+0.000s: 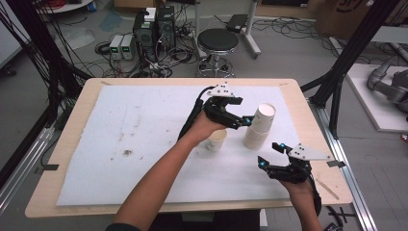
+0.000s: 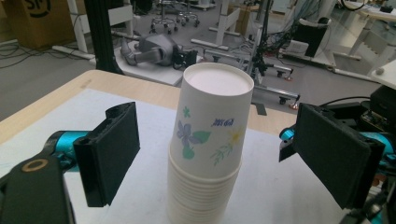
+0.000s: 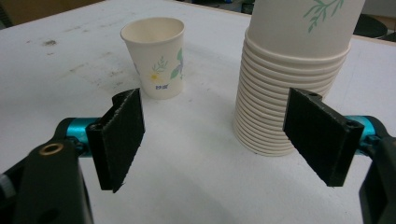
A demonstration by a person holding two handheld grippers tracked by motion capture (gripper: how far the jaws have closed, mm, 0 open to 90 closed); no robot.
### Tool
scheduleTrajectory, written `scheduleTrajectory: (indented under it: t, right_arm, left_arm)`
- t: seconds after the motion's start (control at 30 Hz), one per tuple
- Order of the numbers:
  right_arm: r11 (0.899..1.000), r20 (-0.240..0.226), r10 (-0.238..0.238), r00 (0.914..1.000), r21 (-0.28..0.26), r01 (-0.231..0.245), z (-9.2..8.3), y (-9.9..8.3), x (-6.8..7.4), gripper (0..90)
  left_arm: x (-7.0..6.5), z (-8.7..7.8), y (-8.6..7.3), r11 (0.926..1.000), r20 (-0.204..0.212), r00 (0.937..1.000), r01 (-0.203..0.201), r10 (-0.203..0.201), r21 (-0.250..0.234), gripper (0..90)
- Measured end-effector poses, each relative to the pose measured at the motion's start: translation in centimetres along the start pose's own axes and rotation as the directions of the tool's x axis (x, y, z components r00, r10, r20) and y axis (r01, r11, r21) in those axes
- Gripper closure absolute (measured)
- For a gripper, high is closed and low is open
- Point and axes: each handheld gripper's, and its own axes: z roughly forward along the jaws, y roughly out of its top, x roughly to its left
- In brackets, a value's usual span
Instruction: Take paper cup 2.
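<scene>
Single paper cup (image 1: 216, 140) stands upright on the white bench (image 1: 120, 139) mat, under your left wrist. Your left claw (image 1: 246, 121) is spread wide, pads clear of the upside-down cup stack (image 1: 258, 126), whose top cup sits between them, untouched. Your right claw (image 1: 274, 156) hovers near the stack's base, gaping, holding nothing.

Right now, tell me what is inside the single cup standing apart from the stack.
The single cup stands upright, mouth up; its inner wall looks bare. Its bottom is hidden by the rim, so nothing can be confirmed there.
</scene>
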Motion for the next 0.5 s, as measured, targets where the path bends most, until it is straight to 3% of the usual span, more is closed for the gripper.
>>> scheduleTrajectory:
  t: [0.5]
  right_arm:
    - [1.000, -0.002, 0.007, 1.0000, -0.001, -0.007, 0.0, -0.1, 0.0, 21.2]
  left_arm:
    - [0.4, 3.5, 0.8, 0.9986, 0.013, 0.9999, 0.009, -0.009, 0.052, 15.1]
